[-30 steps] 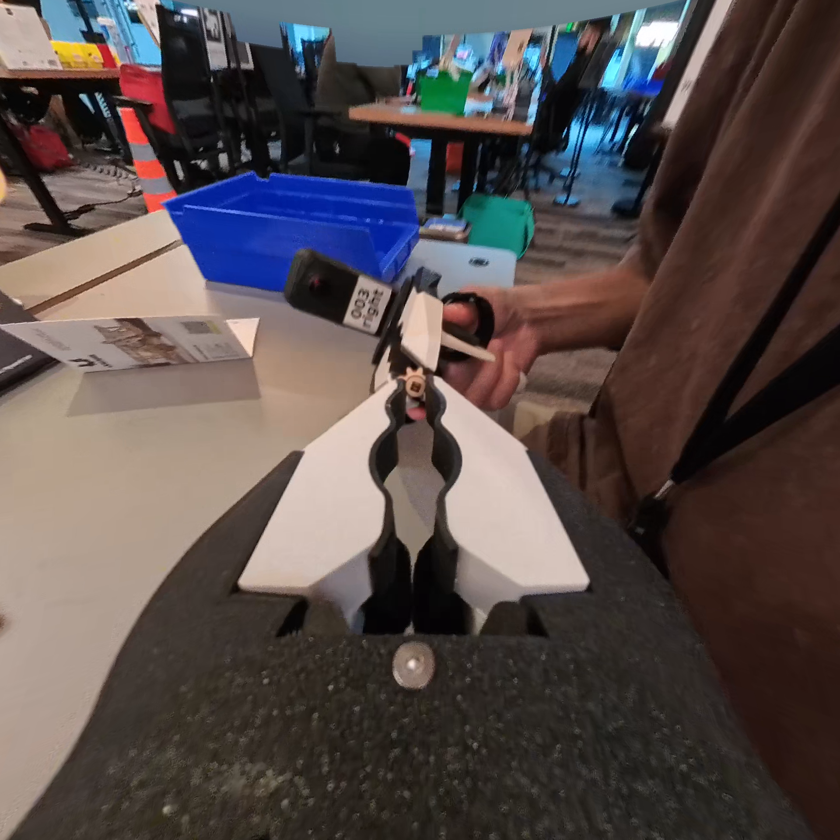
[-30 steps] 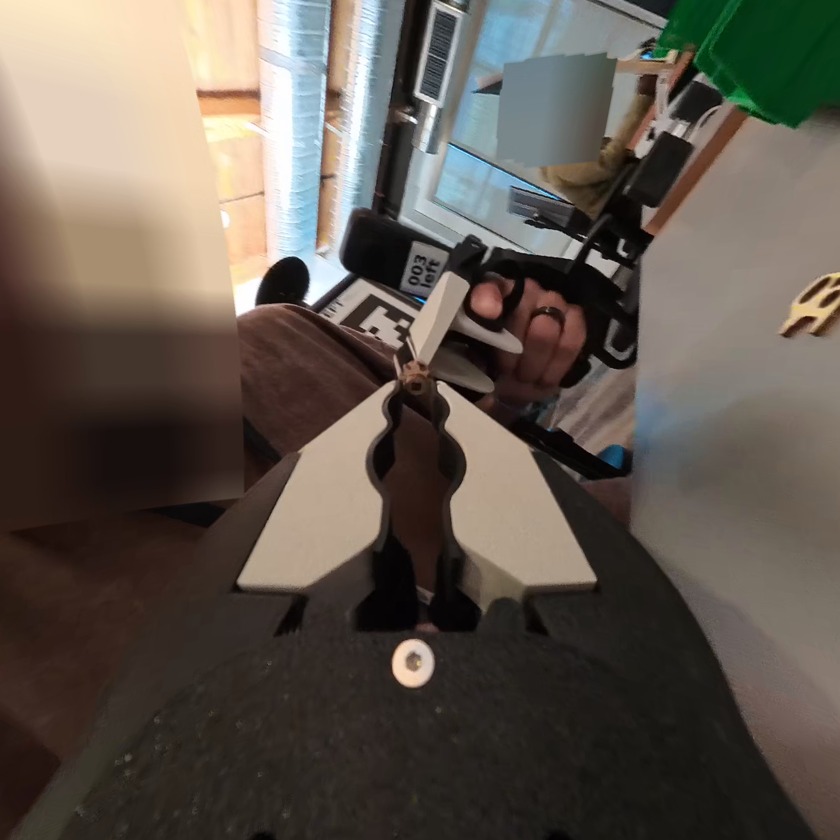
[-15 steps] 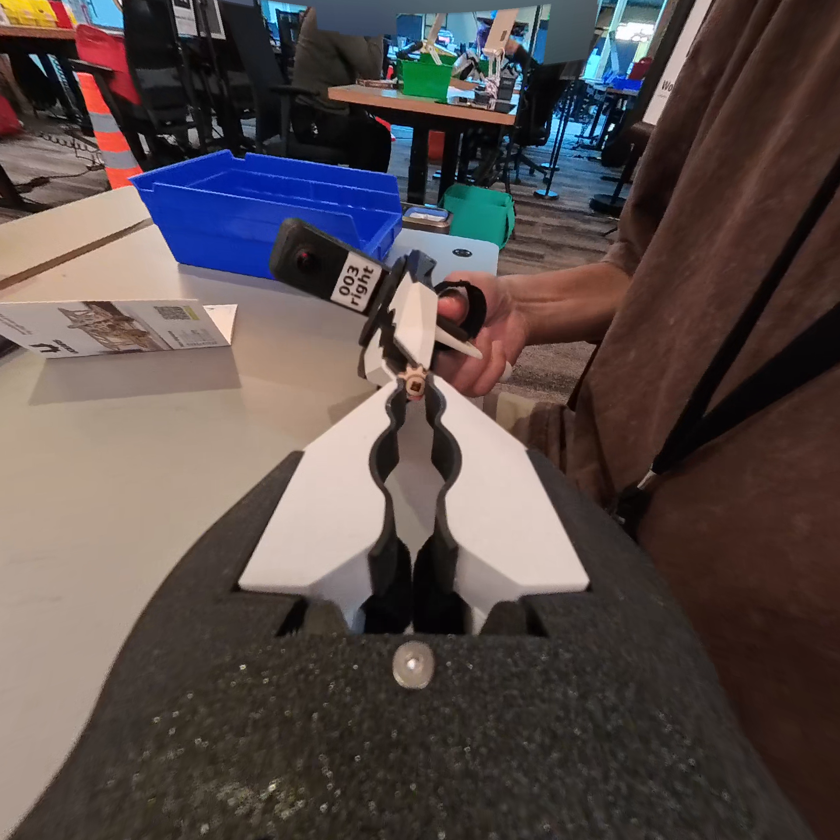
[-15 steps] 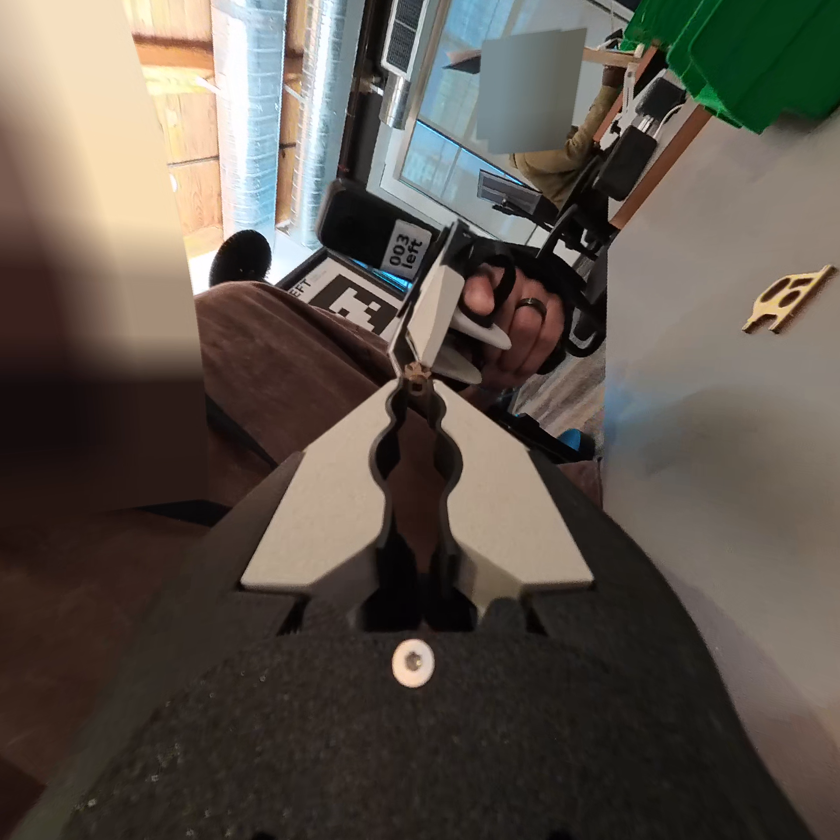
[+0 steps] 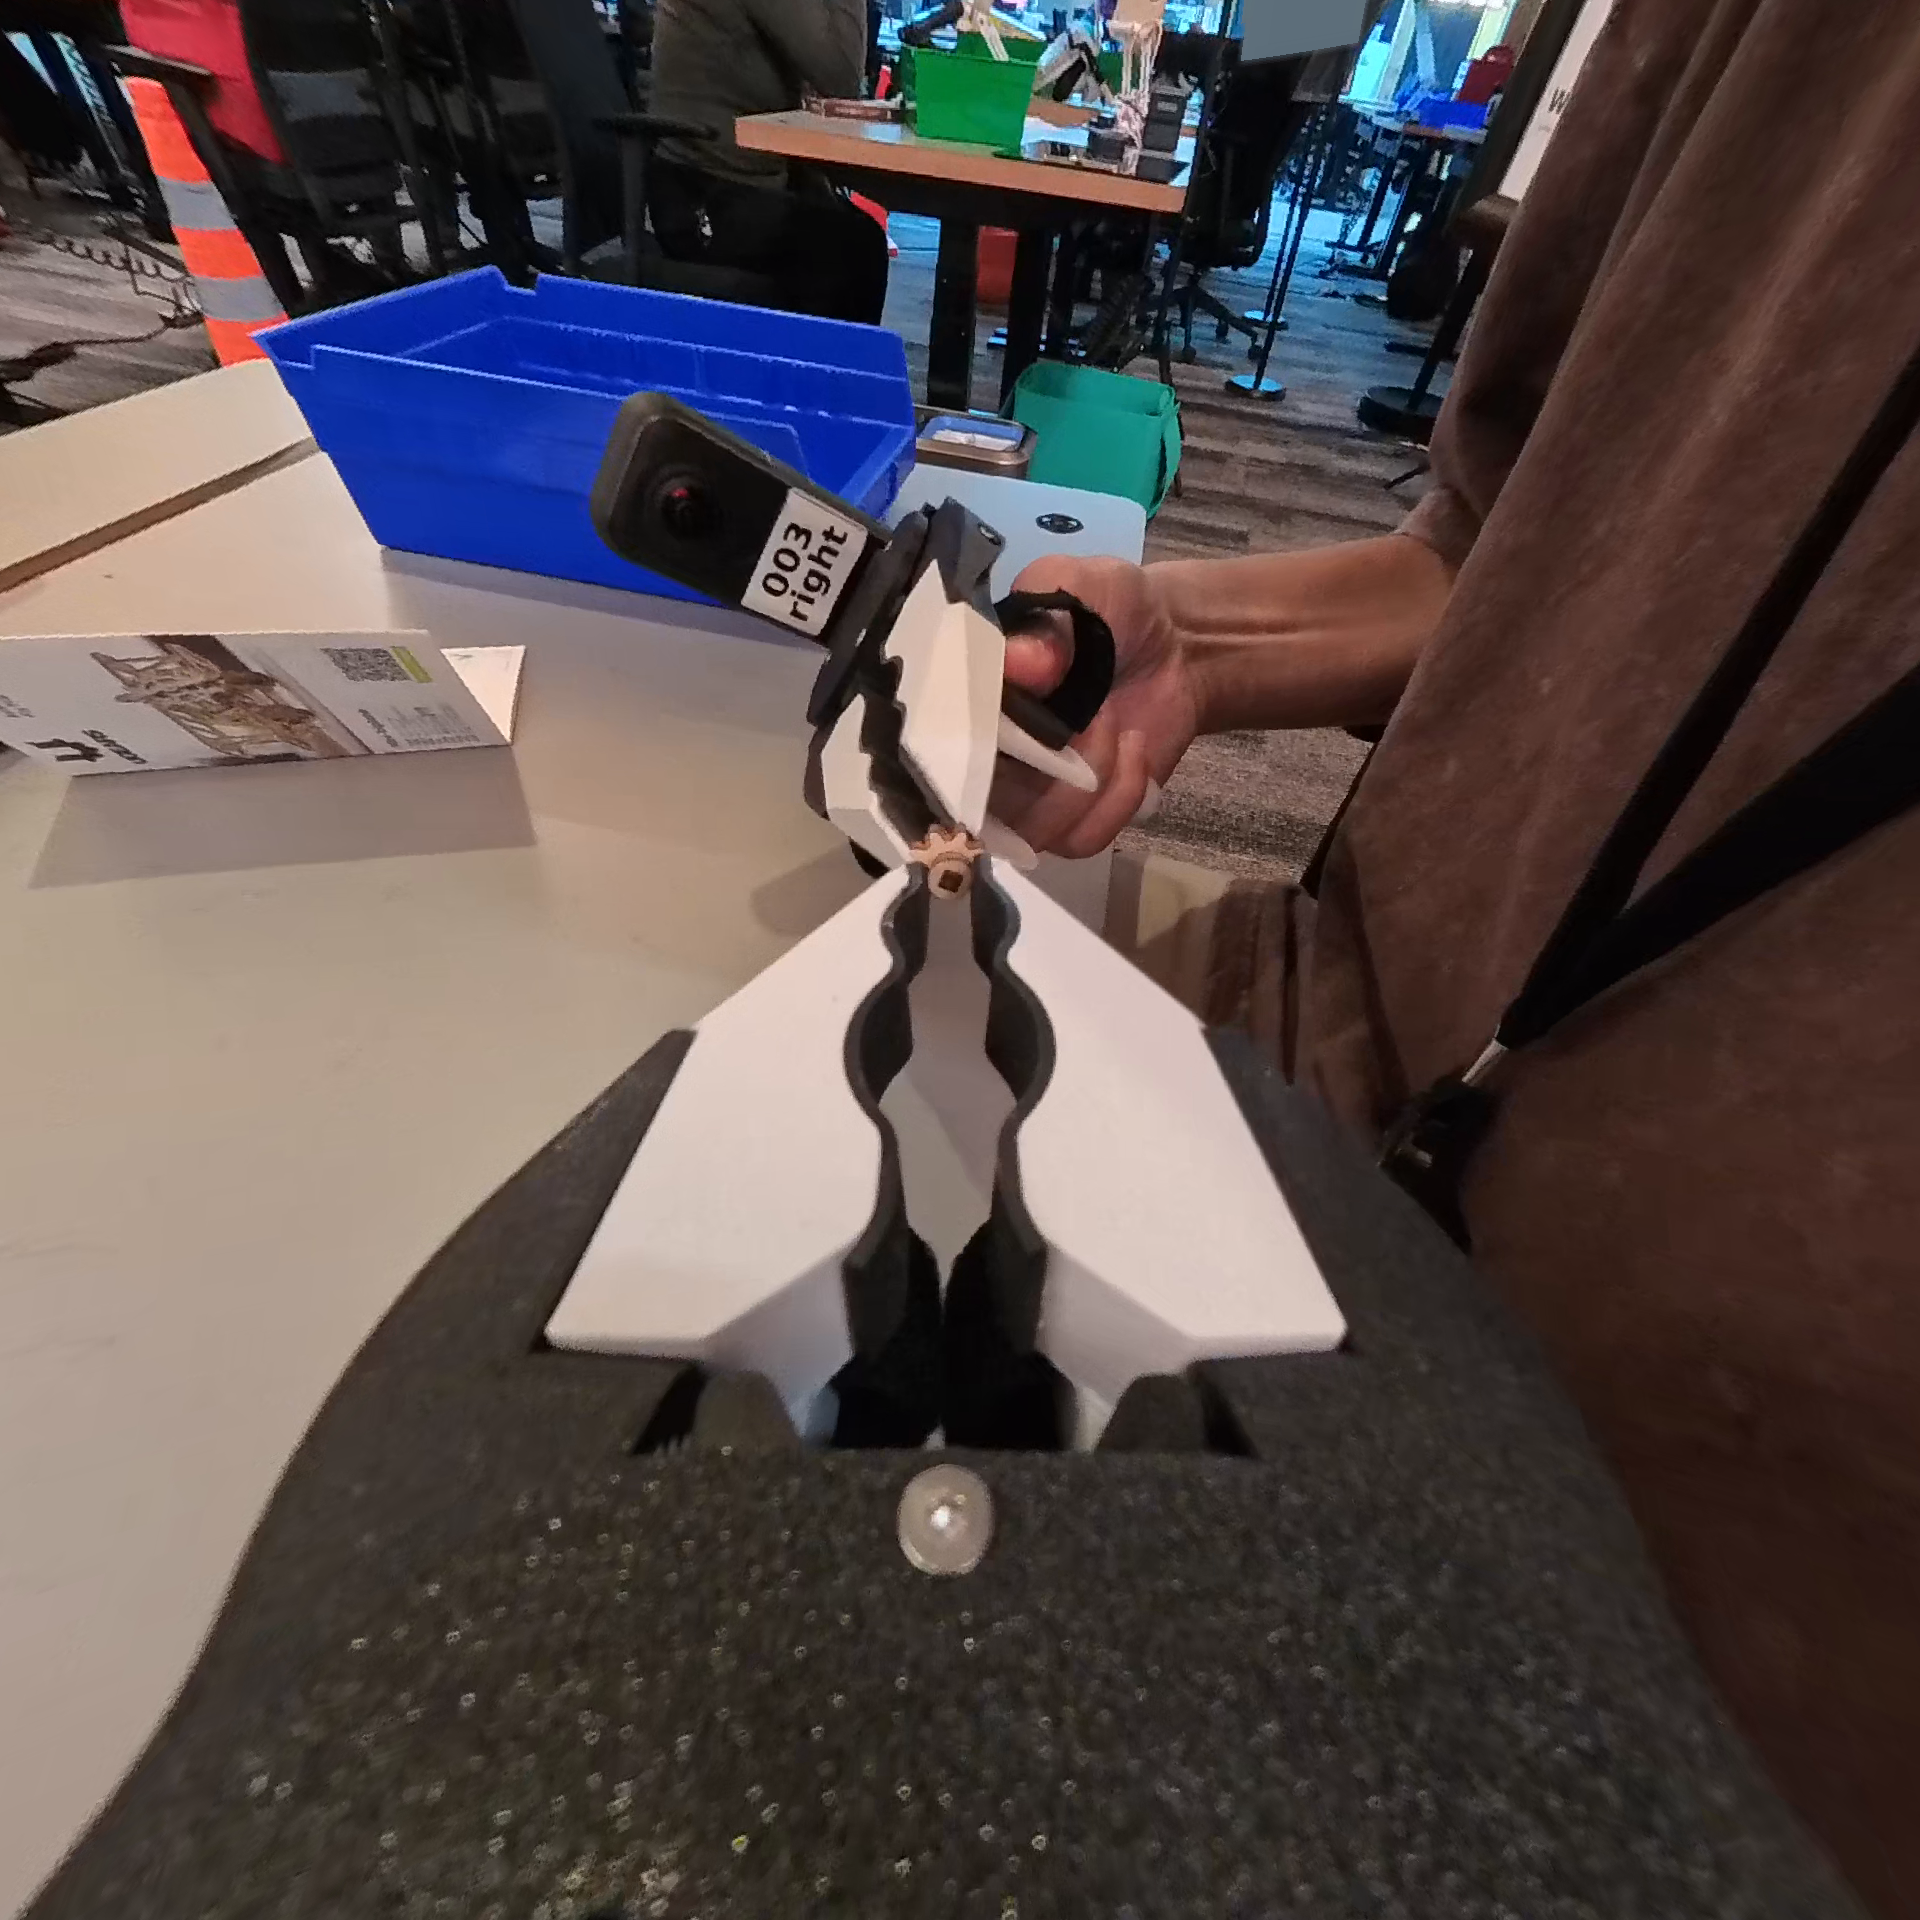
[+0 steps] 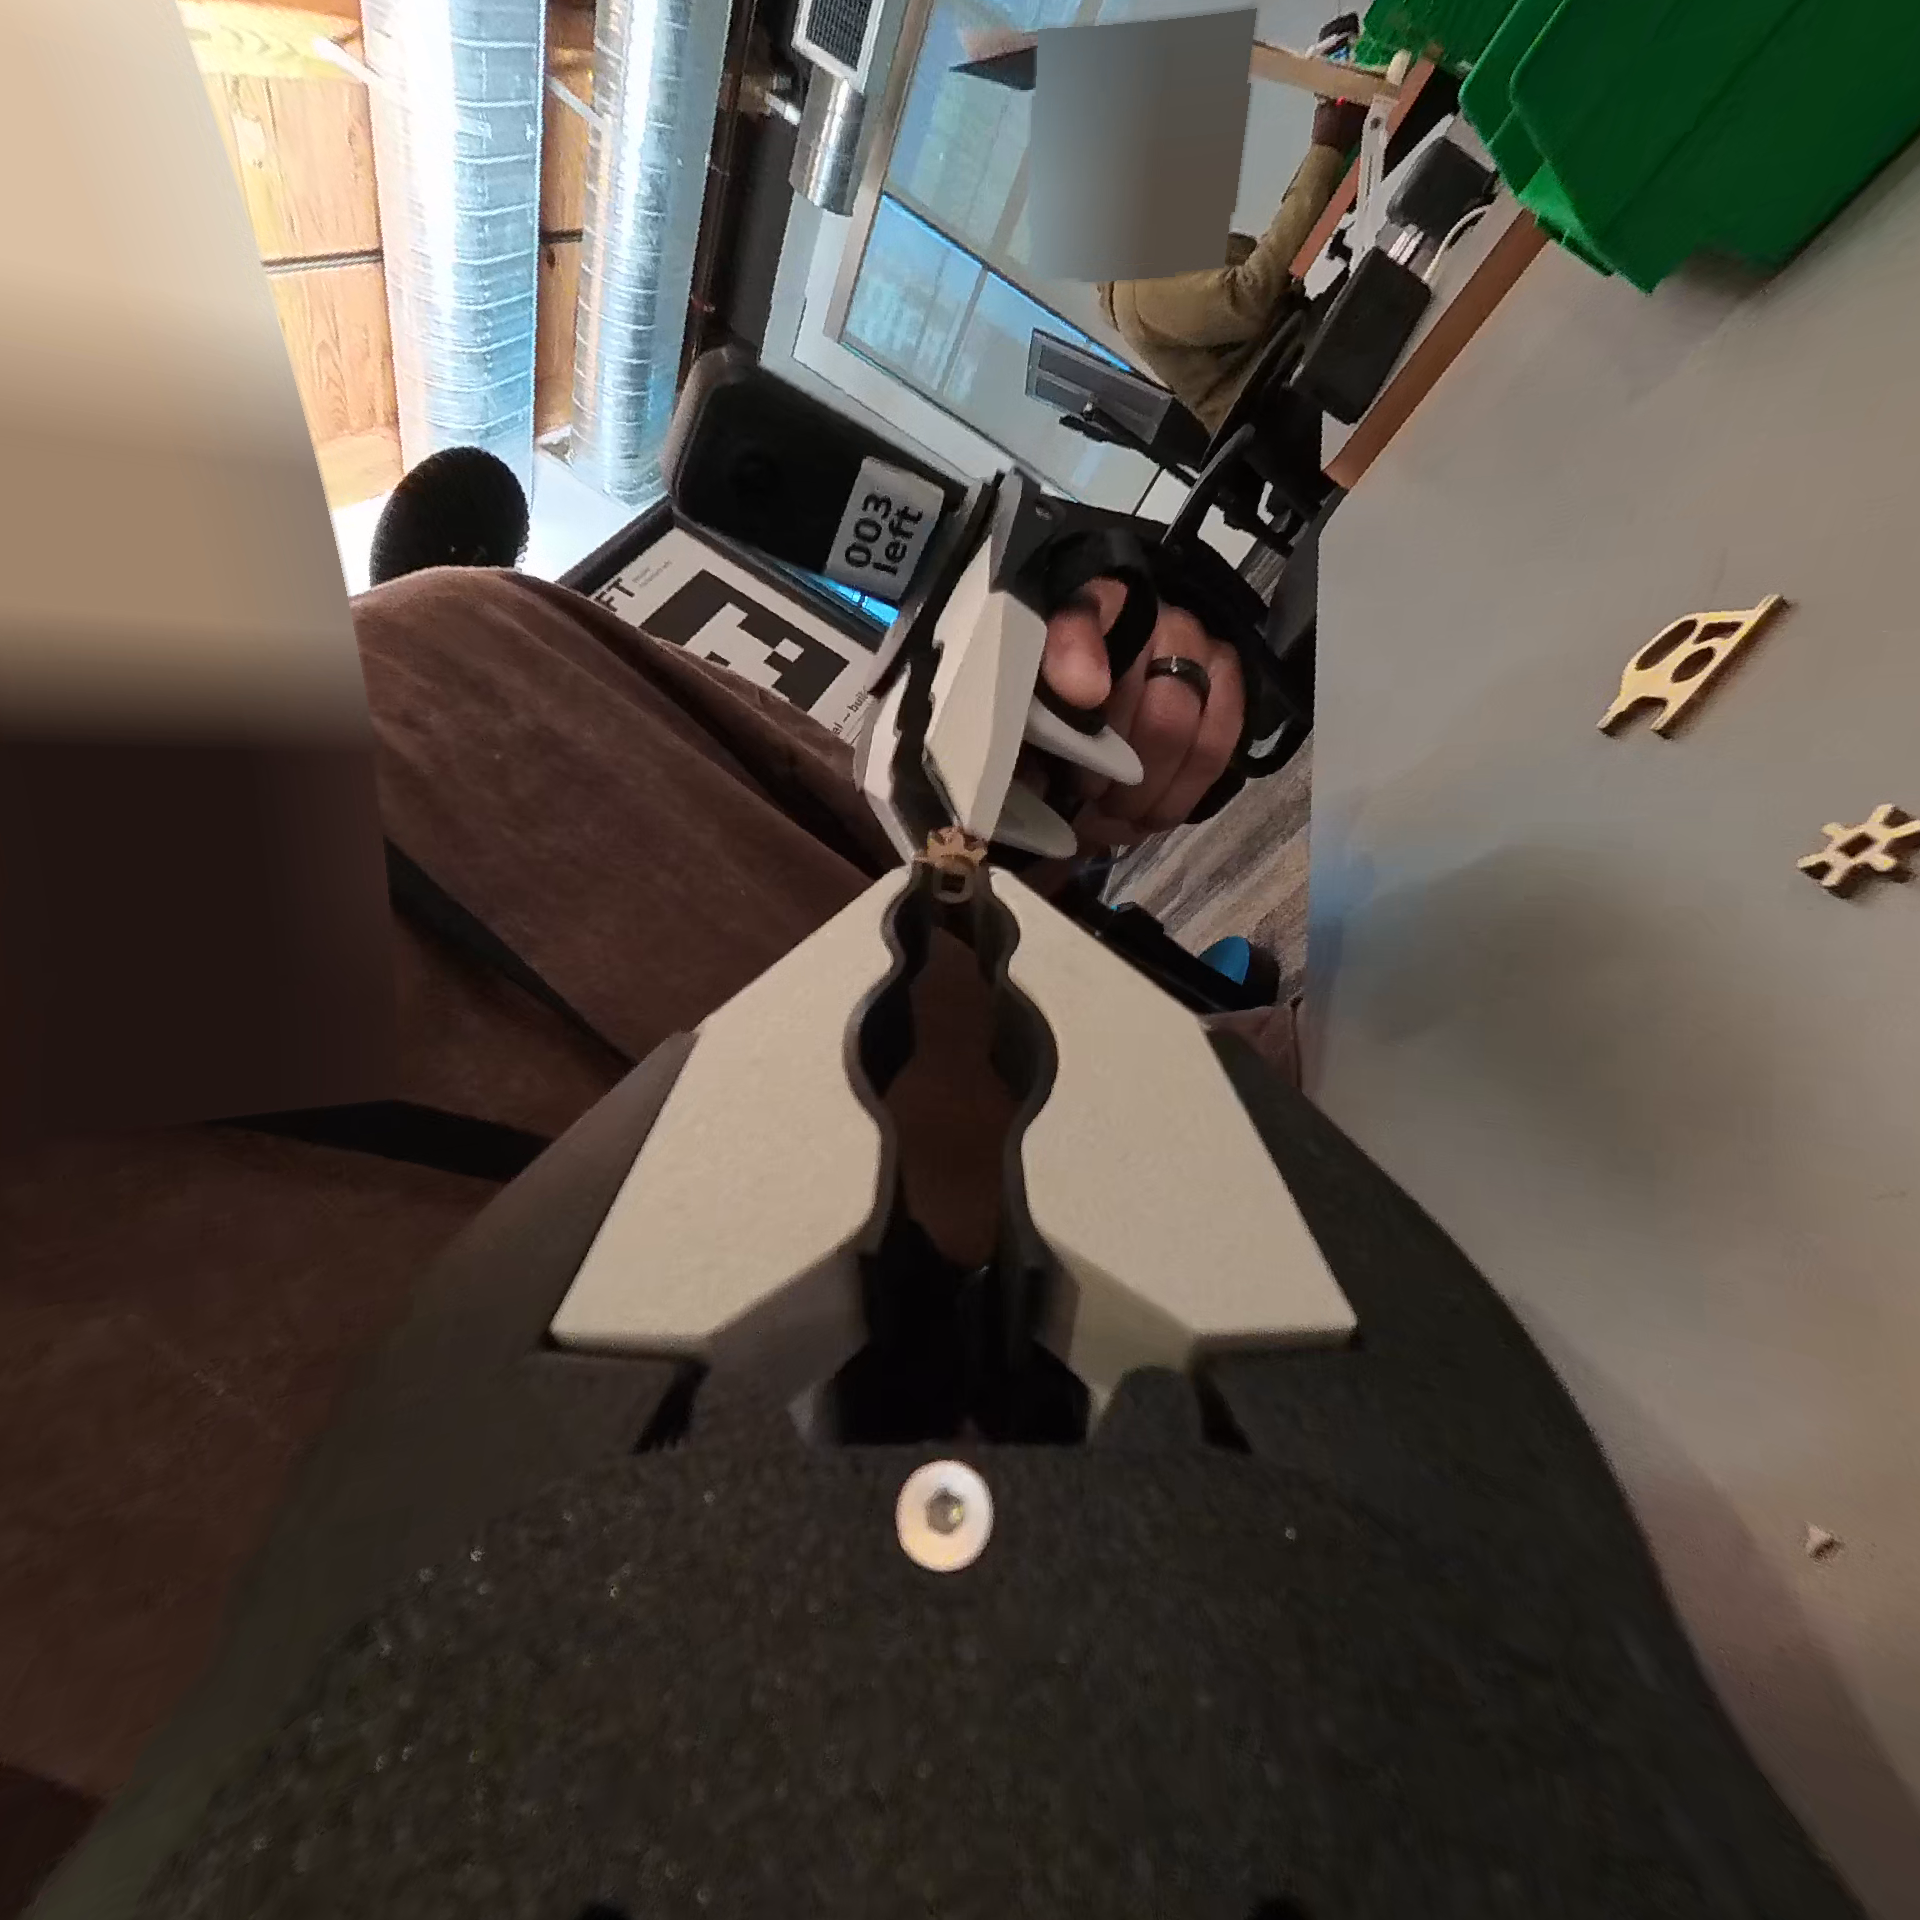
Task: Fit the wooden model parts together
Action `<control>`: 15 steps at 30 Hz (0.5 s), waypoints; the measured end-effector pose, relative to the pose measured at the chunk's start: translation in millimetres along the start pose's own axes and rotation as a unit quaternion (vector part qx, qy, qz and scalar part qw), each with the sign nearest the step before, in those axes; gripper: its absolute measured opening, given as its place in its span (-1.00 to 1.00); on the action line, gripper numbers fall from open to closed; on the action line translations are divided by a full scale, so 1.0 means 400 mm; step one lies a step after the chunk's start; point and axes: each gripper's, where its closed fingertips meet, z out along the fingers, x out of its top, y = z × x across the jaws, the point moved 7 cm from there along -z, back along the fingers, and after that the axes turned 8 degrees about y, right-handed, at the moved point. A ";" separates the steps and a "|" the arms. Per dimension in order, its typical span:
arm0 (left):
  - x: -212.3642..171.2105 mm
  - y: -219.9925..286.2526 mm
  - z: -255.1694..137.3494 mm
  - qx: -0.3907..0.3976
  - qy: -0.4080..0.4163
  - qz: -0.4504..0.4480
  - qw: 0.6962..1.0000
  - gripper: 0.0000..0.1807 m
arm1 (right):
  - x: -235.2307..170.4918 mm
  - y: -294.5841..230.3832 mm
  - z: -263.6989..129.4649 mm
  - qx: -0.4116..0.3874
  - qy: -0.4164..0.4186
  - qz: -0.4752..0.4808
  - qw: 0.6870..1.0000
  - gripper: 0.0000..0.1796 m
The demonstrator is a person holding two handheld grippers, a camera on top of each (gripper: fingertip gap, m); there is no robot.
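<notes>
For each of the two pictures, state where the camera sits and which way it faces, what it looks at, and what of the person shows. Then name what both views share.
Left wrist view: sits on the left gripper, faces along its fingers over the table toward the right gripper; the person's right hand shows.
Right wrist view: sits on the right gripper, rolled sideways, faces the left gripper; the left hand shows.
Shared: the small wooden gear where both grippers' tips meet.

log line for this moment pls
left gripper: shut on square-holed piece | right gripper: shut on small gear | parts meeting tip-to-tip above table
</notes>
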 end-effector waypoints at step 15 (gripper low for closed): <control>-0.011 -0.004 -0.002 -0.004 -0.022 0.008 1.000 -0.94 | -0.002 0.012 -0.010 -0.025 -0.015 -0.004 1.000 -0.92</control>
